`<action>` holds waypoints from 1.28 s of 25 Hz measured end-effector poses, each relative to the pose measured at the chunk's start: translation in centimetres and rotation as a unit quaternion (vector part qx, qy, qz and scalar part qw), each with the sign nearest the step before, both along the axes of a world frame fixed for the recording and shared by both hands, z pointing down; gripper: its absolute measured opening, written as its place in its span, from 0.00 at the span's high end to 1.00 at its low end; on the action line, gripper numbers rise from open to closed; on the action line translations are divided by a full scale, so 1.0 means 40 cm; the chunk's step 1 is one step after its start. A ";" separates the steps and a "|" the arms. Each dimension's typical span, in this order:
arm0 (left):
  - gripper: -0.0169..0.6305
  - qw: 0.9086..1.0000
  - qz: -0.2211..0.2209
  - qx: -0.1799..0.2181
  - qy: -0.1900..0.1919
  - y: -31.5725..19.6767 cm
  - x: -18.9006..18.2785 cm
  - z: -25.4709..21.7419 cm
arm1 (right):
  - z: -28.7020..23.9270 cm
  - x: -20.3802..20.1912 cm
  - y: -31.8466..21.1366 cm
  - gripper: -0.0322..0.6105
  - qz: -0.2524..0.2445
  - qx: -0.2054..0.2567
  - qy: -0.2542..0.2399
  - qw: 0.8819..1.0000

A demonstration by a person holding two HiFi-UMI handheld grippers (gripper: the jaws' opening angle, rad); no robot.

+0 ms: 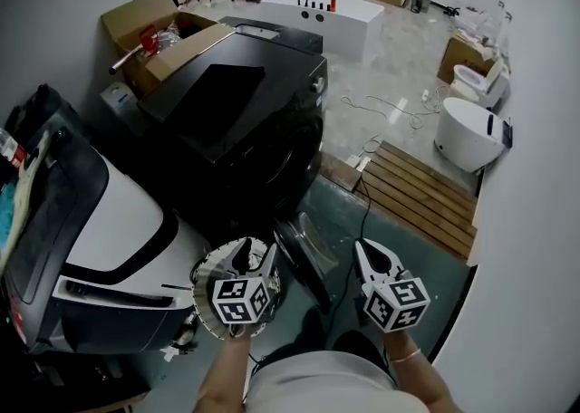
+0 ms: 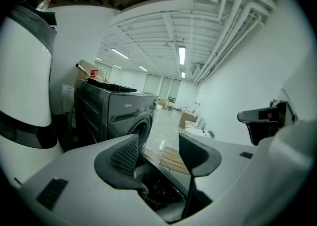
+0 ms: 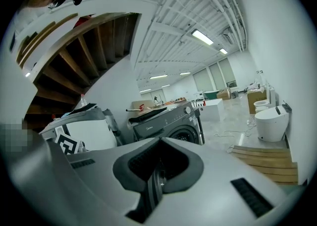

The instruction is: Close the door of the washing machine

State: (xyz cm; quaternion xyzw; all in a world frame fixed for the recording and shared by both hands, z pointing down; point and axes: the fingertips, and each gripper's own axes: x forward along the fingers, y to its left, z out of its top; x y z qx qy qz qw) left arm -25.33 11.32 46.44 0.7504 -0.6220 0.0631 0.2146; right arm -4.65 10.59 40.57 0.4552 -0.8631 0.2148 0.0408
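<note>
The dark grey front-loading washing machine (image 1: pixel 263 130) stands ahead of me against the left wall. Its round door (image 1: pixel 304 262) hangs swung out toward me, low between my two grippers. My left gripper (image 1: pixel 254 255) is just left of the door's edge. In the left gripper view its jaws (image 2: pixel 158 145) stand open with nothing between them, and the dark door (image 2: pixel 158 183) shows beyond the gap, with the machine (image 2: pixel 119 113) farther back. My right gripper (image 1: pixel 367 253) floats right of the door, apart from it. Its pads (image 3: pixel 159 143) meet, with the machine (image 3: pixel 168 123) beyond.
A white appliance (image 1: pixel 118 230) stands close on the left, with a round perforated metal part (image 1: pixel 204 289) by its front. An open cardboard box (image 1: pixel 154 31) rests behind the washer. A wooden slat platform (image 1: pixel 421 194), a floor cable (image 1: pixel 390 112) and a white toilet (image 1: pixel 467 130) lie to the right.
</note>
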 end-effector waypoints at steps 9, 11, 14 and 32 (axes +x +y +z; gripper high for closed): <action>0.56 0.999 -0.005 -0.035 0.009 -0.081 -0.041 0.074 | 0.045 0.003 -0.059 0.94 0.014 -0.025 0.011 1.000; 0.56 0.999 -0.011 -0.043 0.012 -0.088 -0.048 0.090 | 0.051 0.005 -0.068 0.94 0.013 -0.029 0.013 0.999; 0.56 0.998 -0.016 -0.052 0.010 -0.099 -0.055 0.113 | 0.054 0.003 -0.087 0.94 0.008 -0.028 0.018 0.999; 0.54 0.984 -0.006 -0.165 0.068 -0.042 0.017 0.347 | 0.235 -0.111 -0.123 0.94 -0.070 -0.095 0.041 0.992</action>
